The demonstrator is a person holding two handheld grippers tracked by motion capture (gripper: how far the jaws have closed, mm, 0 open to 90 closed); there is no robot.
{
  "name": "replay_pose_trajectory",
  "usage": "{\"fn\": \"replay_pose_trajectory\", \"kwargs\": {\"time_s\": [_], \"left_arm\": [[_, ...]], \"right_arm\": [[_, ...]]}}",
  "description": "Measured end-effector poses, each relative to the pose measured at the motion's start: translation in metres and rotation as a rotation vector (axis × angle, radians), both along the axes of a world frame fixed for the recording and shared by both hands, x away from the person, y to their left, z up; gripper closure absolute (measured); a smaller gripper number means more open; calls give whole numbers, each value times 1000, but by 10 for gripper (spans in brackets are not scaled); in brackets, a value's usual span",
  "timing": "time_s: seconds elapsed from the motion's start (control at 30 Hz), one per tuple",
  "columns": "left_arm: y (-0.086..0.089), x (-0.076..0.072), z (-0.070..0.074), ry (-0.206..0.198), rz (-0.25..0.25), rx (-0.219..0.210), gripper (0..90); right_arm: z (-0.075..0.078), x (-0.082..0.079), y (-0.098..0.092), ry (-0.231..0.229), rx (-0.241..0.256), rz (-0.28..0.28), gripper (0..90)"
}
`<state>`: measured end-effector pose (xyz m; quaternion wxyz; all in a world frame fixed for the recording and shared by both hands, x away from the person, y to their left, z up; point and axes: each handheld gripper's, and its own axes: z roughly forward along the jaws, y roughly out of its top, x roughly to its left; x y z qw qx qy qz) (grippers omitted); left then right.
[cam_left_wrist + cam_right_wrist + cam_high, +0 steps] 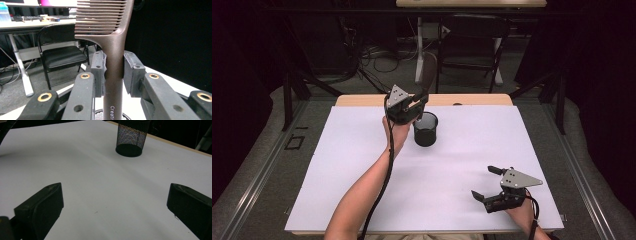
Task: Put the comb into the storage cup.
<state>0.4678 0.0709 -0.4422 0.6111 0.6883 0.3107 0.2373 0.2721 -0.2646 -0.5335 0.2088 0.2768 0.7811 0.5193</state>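
Observation:
My left gripper (418,102) is raised over the table's far middle, shut on the handle of a dark brown comb (113,62). The comb (428,75) stands upright with its teeth at the top, and its lower end hangs just above the black mesh cup (425,129). In the left gripper view the cup's rim (98,113) peeks out below the handle. My right gripper (486,183) rests low at the near right of the white sheet, open, with nothing between its jaws. In the right gripper view the mesh cup (131,138) stands farther off.
A white sheet (362,170) covers the table, whose wooden far edge (472,99) shows behind the cup. Beyond the table stand a black folding chair (472,45), a white desk leg (419,50) and cables on the floor.

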Motion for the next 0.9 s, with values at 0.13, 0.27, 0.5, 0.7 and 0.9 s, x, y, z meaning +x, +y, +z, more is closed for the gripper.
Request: {"fn": "replay_pose_trajectory", "kwargs": {"time_s": [0.13, 0.27, 0.5, 0.7, 0.9], "left_arm": [[0, 2, -2, -1, 3, -2, 726], [0, 5, -5, 1, 6, -1, 726], [-1, 7, -8, 7, 7, -7, 726], [-2, 9, -12, 18, 6, -10, 726], [-4, 11, -16, 29, 6, -11, 726]], "right_arm": [[0, 0, 0, 1, 1, 0, 3], [0, 0, 0, 2, 0, 0, 3], [0, 0, 0, 2, -1, 2, 3], [0, 0, 0, 3, 0, 2, 3], [0, 0, 0, 4, 1, 3, 3]]}}
